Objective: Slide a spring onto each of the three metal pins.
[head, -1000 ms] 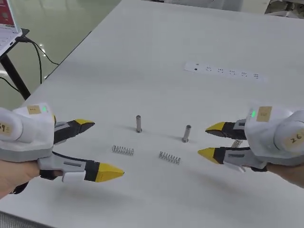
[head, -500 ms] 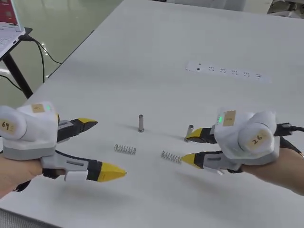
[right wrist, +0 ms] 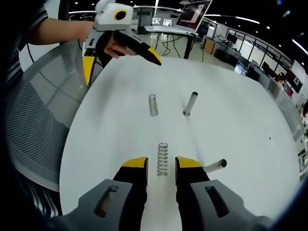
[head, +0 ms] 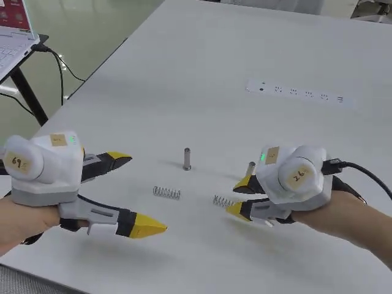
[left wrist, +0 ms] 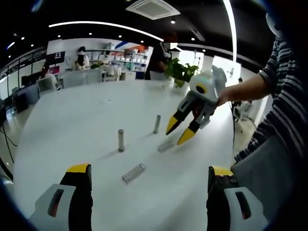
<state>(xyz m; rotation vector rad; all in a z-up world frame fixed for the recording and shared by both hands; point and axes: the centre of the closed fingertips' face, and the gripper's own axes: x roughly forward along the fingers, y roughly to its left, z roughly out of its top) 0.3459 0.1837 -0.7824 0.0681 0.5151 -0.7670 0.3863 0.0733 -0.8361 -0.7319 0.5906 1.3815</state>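
Since both pins I can see stand bare on the table [head: 202,73], I judge the task barely begun: no spring is on a pin yet, and every threading is left to do. My right gripper [head: 236,196] has its jaws a little apart, straddling the nearer spring [right wrist: 163,158]. That spring lies flat between the tips with a sliver of table showing on either side, so I read it as not yet clamped. My left gripper [head: 138,195] hangs over the near left of the table with its jaws spread wide and nothing between them. The other spring [head: 166,192] lies loose on the table between the two grippers, just in front of the left pin [head: 187,158]. The right pin [head: 251,168] stands upright just beyond the right gripper, partly behind its body. By my count there are two pins, both upright and empty, two springs, both lying flat, and two grippers. The task names three pins, and whether a third pin and spring sit behind the right gripper I cannot tell.
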